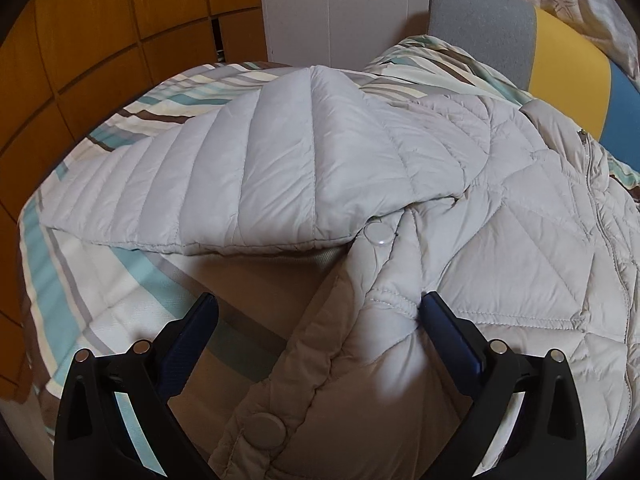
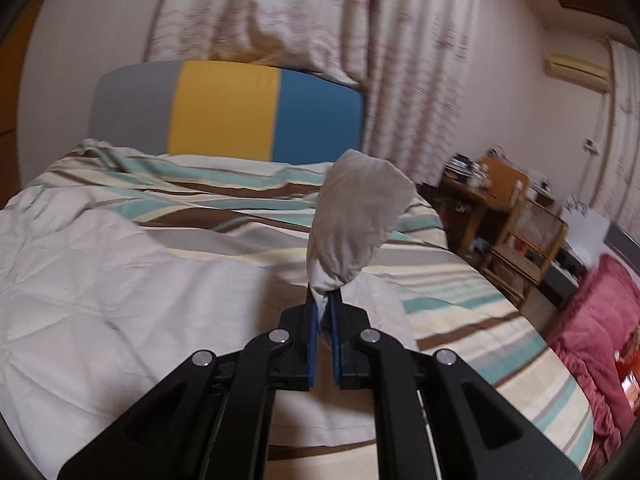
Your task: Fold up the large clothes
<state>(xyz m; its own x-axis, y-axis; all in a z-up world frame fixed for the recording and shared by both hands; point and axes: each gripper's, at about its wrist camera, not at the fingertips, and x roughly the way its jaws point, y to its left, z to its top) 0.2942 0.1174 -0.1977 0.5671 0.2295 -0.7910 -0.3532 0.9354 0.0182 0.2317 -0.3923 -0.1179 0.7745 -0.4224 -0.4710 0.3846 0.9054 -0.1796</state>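
A light grey quilted down jacket (image 1: 500,264) lies on a striped bedsheet (image 1: 120,280). One sleeve (image 1: 224,176) stretches out to the left. My left gripper (image 1: 318,308) is open, low over the jacket's side hem with its snap buttons (image 1: 378,235); its right finger (image 1: 448,328) touches the fabric. My right gripper (image 2: 323,300) is shut on a bunched end of the jacket's other sleeve (image 2: 356,216) and holds it up above the bed. The jacket's body (image 2: 88,280) lies at the left in the right wrist view.
A grey, yellow and blue headboard (image 2: 228,108) stands at the bed's far end. Wooden wardrobe panels (image 1: 80,40) are at the left. Curtains (image 2: 360,20), a wooden desk and chair (image 2: 516,224) and a red quilt (image 2: 596,340) lie beyond the bed's right edge.
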